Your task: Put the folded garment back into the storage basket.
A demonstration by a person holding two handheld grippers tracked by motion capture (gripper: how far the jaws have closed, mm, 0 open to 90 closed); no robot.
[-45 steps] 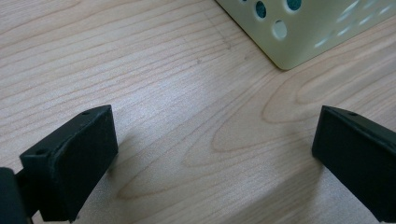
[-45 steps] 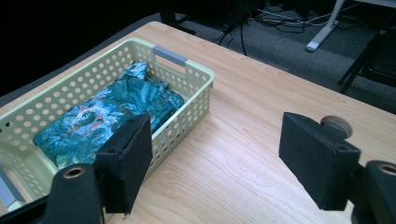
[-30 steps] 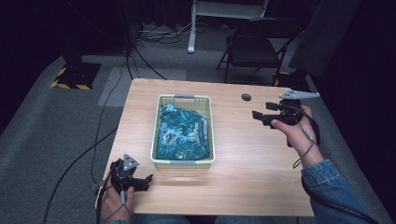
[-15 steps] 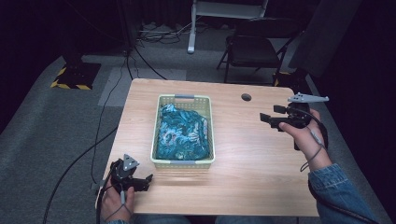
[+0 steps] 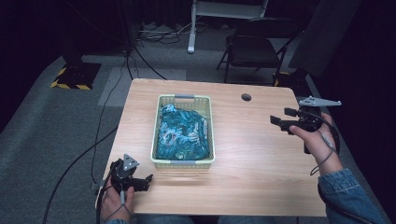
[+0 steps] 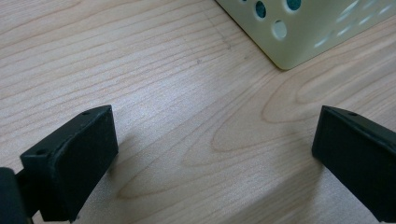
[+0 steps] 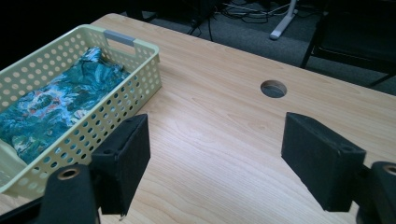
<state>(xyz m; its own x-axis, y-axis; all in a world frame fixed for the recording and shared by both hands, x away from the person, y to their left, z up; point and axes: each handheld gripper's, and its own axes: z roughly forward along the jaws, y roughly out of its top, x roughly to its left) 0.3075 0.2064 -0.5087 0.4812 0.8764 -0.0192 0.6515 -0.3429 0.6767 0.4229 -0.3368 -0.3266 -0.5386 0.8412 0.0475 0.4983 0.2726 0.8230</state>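
**Both tools open and empty, cloth in the basket**

The right tool [image 5: 286,120] hangs above the tabletop's [image 5: 252,154] right edge, jaws wide apart, gripping nothing. The left tool [image 5: 140,181] rests near the front left corner, likewise spread and empty. Between them, the basket [image 5: 183,162] holds a crumpled blue-green cloth [image 5: 181,130].

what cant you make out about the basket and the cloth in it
- Cloth: its underside and what kind of cloth it is; bunched up in every view, the basket walls hiding its lower part.
- Left gripper view: basket cut off by the top edge, so its contents stay hidden.
- Right gripper view: near end of the basket hidden behind the right tool.
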